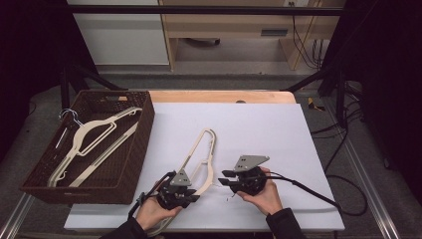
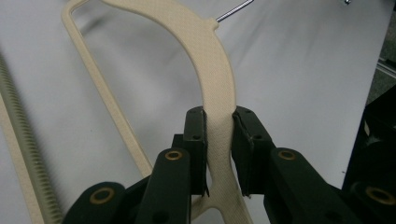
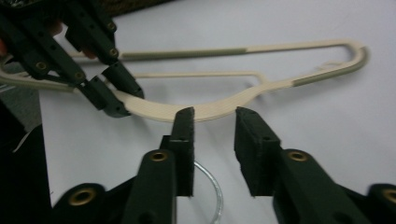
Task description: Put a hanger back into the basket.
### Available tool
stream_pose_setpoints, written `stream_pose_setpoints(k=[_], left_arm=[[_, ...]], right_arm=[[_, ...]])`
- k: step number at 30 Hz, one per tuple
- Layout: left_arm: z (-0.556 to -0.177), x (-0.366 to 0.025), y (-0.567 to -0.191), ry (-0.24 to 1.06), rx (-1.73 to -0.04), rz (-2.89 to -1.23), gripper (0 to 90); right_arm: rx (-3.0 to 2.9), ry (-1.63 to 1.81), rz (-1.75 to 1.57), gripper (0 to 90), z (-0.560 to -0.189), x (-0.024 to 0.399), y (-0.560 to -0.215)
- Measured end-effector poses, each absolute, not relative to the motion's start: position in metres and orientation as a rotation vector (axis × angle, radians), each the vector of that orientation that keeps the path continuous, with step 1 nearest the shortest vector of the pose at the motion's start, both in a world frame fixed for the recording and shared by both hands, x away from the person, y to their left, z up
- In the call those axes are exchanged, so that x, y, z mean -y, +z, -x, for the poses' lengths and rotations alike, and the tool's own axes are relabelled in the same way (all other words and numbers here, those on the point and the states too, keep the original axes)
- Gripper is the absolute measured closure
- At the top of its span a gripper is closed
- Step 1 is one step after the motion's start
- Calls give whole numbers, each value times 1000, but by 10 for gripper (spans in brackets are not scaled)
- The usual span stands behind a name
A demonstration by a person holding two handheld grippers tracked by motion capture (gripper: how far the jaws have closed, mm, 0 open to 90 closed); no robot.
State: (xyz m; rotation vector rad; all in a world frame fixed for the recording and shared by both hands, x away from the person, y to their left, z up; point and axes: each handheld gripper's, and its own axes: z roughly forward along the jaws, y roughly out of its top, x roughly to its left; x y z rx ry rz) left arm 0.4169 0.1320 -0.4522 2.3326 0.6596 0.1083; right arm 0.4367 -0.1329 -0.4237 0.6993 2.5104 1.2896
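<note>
At about nine o'clock on the table sits a brown basket (image 1: 142, 130) with one cream hanger (image 1: 92, 134) lying inside it. Next, near six o'clock on the white mat (image 1: 259, 124), lies a second hanger (image 1: 201, 149), and this looks like the one to move. The left gripper (image 1: 181, 191) is clamped tight on the curved shoulder of that hanger; in the left gripper view both pads press the cream strip (image 2: 217, 121) from each side. To the right, at about five o'clock, is the right gripper (image 1: 230, 178). Its jaws stand apart, with nothing between them. In the right gripper view the metal hook (image 3: 212, 186) curls just under them, and the hanger's arch (image 3: 210, 109) is a little past the tips. The step seems to be lifting the hanger and carrying it over to the basket at nine o'clock. To do it well, the left gripper should keep its squeeze firm so the long end does not droop or swing. The right gripper should stay clear of the hook so it does not snag. Lift high enough to pass the basket wall, then lay it beside the other hanger.
</note>
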Motion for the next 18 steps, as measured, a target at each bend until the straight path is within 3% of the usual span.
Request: stream_pose_setpoints(k=[8, 18], left_arm=[[-416, -144, -442, 118, -677, -2284, 762], [-417, -153, -434, 144, -698, -2237, 763]], right_arm=[[-2362, 1371, -808, 504, -441, 164, -415], [-2434, 1352, -817, 487, -445, 160, -438]])
